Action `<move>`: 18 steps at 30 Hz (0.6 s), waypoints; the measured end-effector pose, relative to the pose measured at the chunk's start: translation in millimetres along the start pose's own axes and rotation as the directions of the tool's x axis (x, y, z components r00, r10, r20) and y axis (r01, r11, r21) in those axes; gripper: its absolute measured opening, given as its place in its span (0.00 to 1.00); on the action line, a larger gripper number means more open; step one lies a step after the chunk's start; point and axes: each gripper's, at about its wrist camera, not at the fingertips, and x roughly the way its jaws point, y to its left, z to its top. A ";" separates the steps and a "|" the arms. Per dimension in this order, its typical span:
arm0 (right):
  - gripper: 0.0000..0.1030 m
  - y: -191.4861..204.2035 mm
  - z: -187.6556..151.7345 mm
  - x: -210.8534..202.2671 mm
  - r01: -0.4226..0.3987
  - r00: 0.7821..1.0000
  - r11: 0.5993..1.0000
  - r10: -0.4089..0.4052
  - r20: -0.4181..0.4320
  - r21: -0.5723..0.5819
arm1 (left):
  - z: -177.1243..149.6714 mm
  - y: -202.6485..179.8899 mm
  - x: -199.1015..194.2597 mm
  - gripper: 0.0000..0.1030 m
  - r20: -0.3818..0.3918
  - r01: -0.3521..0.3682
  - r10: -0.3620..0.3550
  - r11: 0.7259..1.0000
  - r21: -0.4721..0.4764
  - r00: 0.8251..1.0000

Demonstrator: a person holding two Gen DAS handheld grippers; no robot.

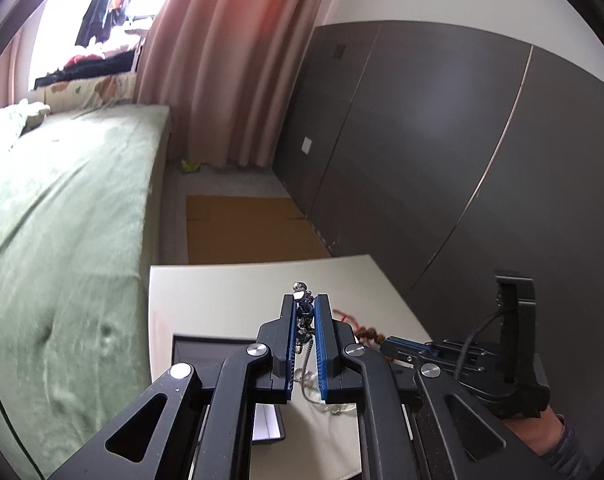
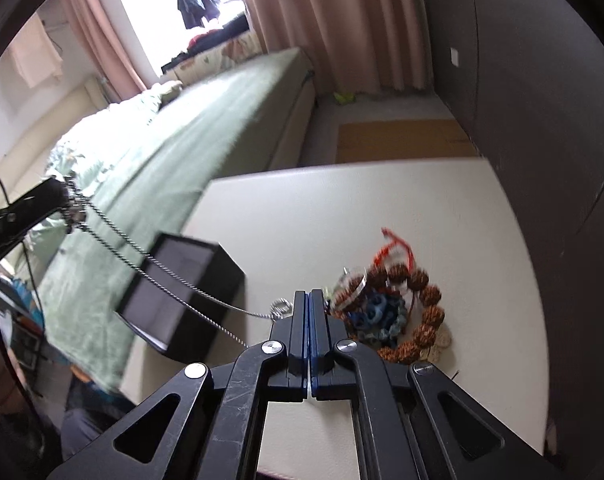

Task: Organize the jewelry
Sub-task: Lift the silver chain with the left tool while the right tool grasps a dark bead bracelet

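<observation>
My left gripper (image 1: 305,300) is shut on the pendant end of a silver chain necklace (image 1: 303,312), held above the white table (image 1: 222,292). In the right wrist view the chain (image 2: 170,276) stretches taut from the left gripper (image 2: 68,200) at far left, over a black jewelry box (image 2: 182,300), to my right gripper (image 2: 307,294), which is shut on its other end near a coiled bit of chain (image 2: 280,307). A pile of jewelry lies just right of my right gripper: a brown bead bracelet (image 2: 425,316), blue pieces (image 2: 377,314) and red cord (image 2: 393,246).
The black box (image 1: 206,346) stands open at the table's left front. A green-covered bed (image 1: 62,240) runs along the left. Dark cabinet panels (image 1: 421,140) stand to the right. Pink curtains (image 1: 230,60) and a yellow floor mat (image 1: 246,228) lie beyond the table.
</observation>
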 end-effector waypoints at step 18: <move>0.30 -10.1 -13.3 48.8 0.097 0.984 0.995 -0.100 -0.146 -0.021 | 35.9 -4.6 -38.7 0.08 0.071 -0.056 0.054 0.998 0.027 0.996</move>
